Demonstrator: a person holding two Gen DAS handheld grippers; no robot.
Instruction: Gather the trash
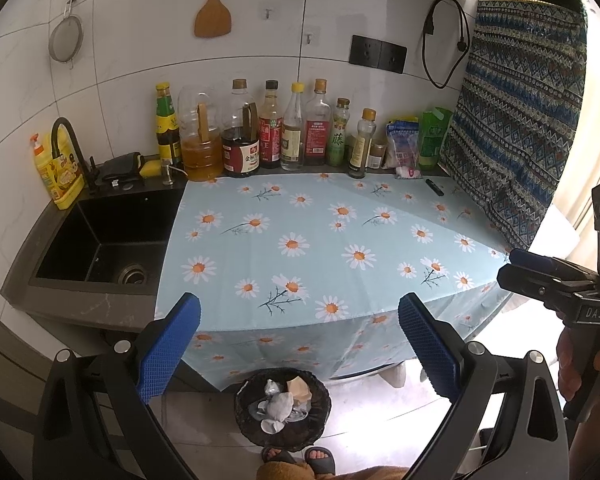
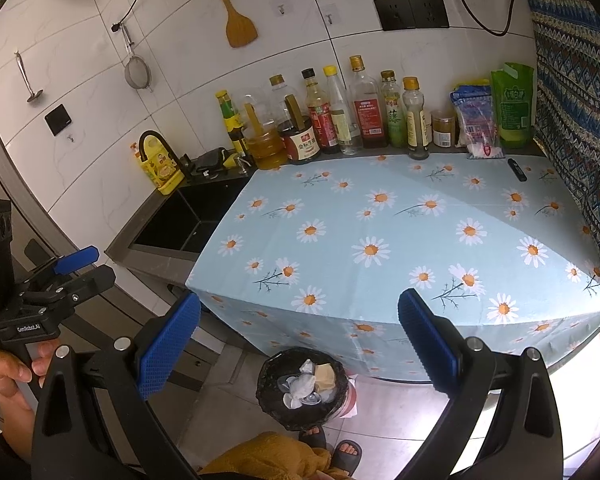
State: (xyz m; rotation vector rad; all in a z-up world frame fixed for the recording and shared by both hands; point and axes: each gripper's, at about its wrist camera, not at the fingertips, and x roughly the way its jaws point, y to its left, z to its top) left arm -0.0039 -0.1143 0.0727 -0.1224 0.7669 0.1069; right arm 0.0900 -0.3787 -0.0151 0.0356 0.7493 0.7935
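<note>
**Operator:** Countertop cover status?

**Inspector:** Daisy-print tablecloth (image 1: 320,240), pale blue and smooth, lies flat on the counter and drapes over the front edge. Sink (image 1: 100,240), matte black and rectangular, sits to its left. Glass and plastic bottles (image 1: 272,128) line the tiled rear wall.

**Operator:** Trash location?

**Inspector:** Trash bin (image 1: 283,410), round, with a crinkled black liner, stands on the floor tiles below the cloth's front edge. Crumpled white and tan trash (image 2: 306,384) rests inside it.

**Operator:** Gripper condition?

**Inspector:** Left gripper (image 1: 300,346) hangs above the bin with its jaws spread wide and nothing between them. Its pads (image 1: 168,354) are blue with a fine grid texture. Right gripper (image 2: 300,342) matches: jaws wide apart, holding nothing. A small black lighter-shaped object (image 2: 517,169) lies at the cloth's far right.
</note>
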